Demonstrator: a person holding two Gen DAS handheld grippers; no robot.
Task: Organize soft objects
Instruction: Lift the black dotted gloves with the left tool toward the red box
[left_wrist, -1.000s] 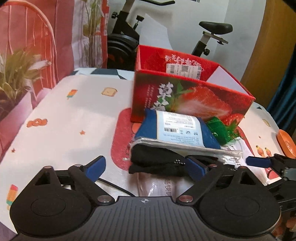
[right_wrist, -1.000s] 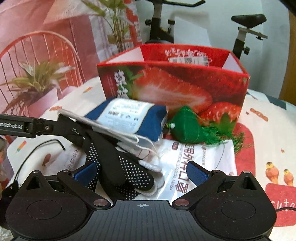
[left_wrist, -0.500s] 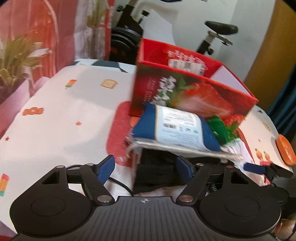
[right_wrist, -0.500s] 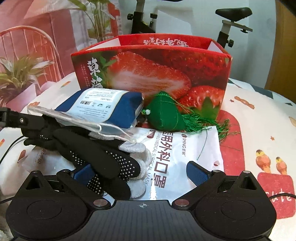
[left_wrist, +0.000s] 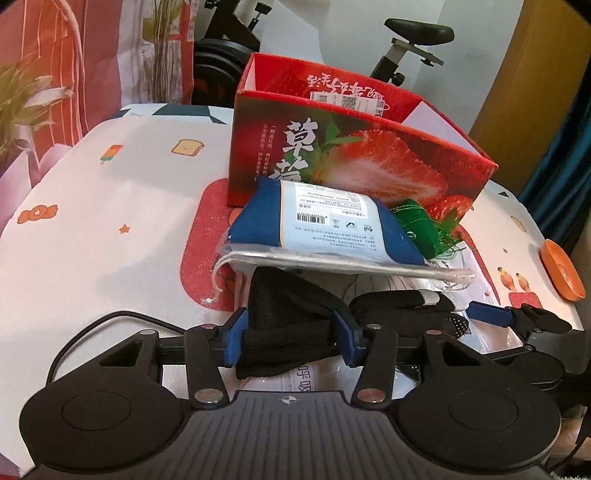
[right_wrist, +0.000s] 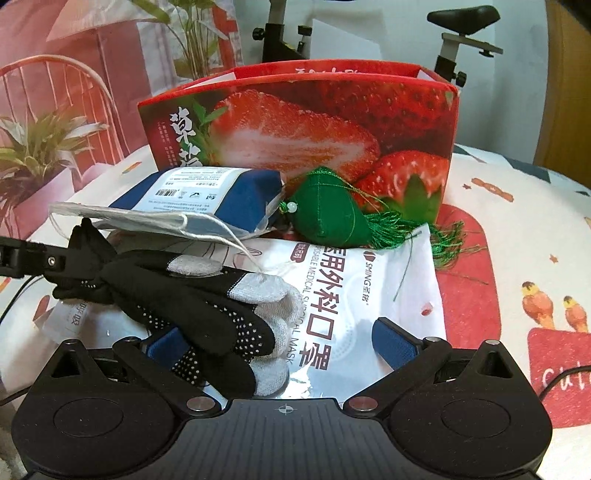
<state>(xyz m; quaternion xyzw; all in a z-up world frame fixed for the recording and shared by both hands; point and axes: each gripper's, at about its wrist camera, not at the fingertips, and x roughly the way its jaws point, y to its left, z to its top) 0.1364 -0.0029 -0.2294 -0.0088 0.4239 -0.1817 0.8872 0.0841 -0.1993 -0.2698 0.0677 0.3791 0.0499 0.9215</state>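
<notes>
Left wrist view: left gripper (left_wrist: 290, 338), jaws clamped on the cuff end of a black glove (left_wrist: 291, 317), the fabric bunched between the blue pads. Glove: knit, dotted palm, grey fingertips; in the right wrist view its fingers (right_wrist: 236, 317) drape over the near left pad of the right gripper (right_wrist: 286, 341), whose jaws stand wide apart and hold nothing. Beneath the glove: a white mask packet (right_wrist: 362, 291), flat on the table (left_wrist: 110, 221). Behind it: a blue wipes pack (left_wrist: 325, 225) resting on a loose face mask (left_wrist: 332, 264) with trailing ear loops. Beside the pack: a green tasselled pouch (right_wrist: 328, 214), just in front of the box. Box: red strawberry carton (left_wrist: 354, 166), open at the top, interior mostly hidden. Step in hand, as judged: first item gripped for transfer, nothing seen to be stowed. Next move calls for lifting the glove clear of the face-mask loops, which lie touching it, carrying it over the carton's front wall and releasing inside. Risk: the limp fingers may drag the loops or catch the rim.
</notes>
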